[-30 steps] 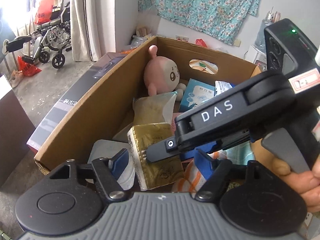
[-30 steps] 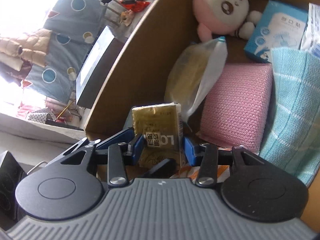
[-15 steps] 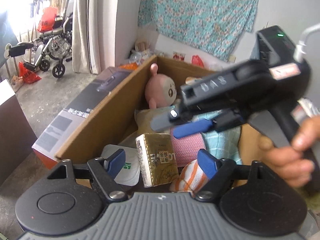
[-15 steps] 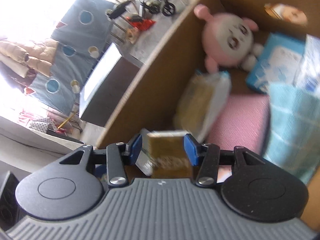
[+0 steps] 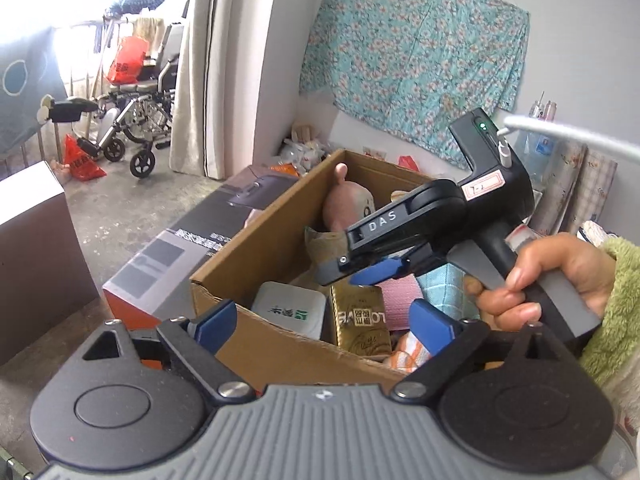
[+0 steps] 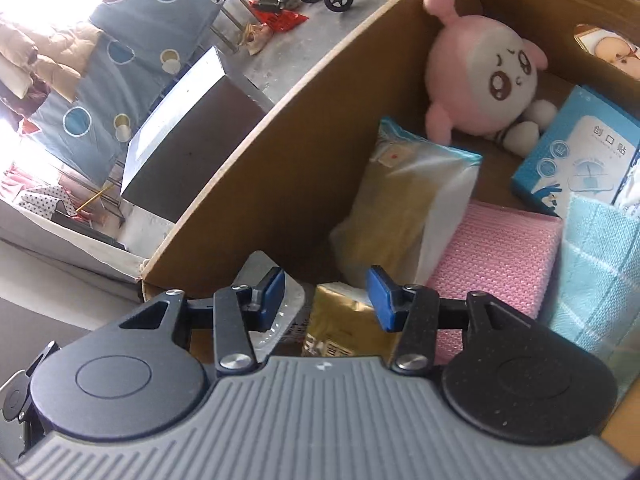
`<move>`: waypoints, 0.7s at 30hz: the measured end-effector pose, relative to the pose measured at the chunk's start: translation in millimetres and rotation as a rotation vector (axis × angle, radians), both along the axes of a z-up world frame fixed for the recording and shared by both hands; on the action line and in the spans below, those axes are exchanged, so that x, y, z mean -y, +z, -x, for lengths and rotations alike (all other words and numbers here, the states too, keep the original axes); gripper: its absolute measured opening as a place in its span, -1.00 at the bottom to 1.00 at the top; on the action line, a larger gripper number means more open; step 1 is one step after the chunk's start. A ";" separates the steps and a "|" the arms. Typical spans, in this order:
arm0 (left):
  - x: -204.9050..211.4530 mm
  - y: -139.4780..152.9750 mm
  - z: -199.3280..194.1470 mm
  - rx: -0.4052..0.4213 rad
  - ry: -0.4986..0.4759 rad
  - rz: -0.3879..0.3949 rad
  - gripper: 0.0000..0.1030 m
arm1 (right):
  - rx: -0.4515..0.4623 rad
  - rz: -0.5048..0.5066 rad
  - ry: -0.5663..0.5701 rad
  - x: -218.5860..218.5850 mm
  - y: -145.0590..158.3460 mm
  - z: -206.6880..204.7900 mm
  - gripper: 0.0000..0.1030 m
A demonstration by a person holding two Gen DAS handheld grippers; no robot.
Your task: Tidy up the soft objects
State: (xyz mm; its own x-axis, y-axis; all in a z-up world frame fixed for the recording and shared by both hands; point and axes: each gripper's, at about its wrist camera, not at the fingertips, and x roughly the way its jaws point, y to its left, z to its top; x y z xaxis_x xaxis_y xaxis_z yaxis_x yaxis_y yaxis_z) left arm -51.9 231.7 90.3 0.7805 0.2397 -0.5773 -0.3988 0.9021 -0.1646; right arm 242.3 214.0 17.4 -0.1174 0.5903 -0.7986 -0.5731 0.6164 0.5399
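In the cardboard box (image 5: 276,236) on the floor we see the soft things packed close: a pink plush (image 6: 486,80) at the far end, a clear bag (image 6: 404,208) of yellowish stuff leaning on the left wall, a pink cloth (image 6: 496,256) just beside it, and a teal towel (image 6: 600,268) to the right of that. A blue carton (image 6: 576,156) stands near the plush. At the near end a gold pack (image 5: 362,318) stands upright between a white pack (image 5: 290,310) and the pink cloth. Our left gripper (image 5: 324,320) hangs above the near rim, its jaws opening and already wide, with nothing pressed between them. Our right gripper (image 6: 326,296), held in a hand (image 5: 548,276) with a green sleeve (image 5: 616,300), points down over the gold pack; its blue pads (image 6: 380,296) stand apart on either side above the pack's top without touching it, so it holds nothing.
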 end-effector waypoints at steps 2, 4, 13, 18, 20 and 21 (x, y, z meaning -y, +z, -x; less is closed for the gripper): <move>0.0 -0.4 2.1 0.005 0.008 -0.010 0.84 | -0.032 -0.009 -0.018 1.0 -1.8 -5.4 -0.09; -0.1 -0.7 4.0 0.011 0.012 -0.012 0.84 | -0.039 0.002 -0.031 2.1 -6.0 -5.3 -0.07; 3.0 -1.6 16.2 0.045 0.013 0.000 0.91 | -0.103 -0.111 -0.116 23.9 -2.0 -9.7 -0.07; 9.8 -0.7 20.7 0.061 0.000 -0.002 0.99 | -0.067 -0.213 -0.128 50.0 25.1 2.2 0.21; 14.7 -0.4 21.4 0.056 0.004 -0.024 0.99 | -0.007 -0.275 -0.127 66.6 44.1 17.5 0.47; 17.1 -0.5 21.4 0.053 0.010 -0.035 0.99 | 0.023 -0.309 -0.126 75.6 54.1 26.1 0.59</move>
State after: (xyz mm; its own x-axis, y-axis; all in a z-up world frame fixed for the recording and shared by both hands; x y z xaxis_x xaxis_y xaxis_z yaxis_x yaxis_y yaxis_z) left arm -73.3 214.6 89.8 0.8071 0.2676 -0.5264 -0.3998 0.9036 -0.1536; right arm 216.2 138.4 71.5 -0.0120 0.8135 -0.5814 -0.5166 0.4928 0.7002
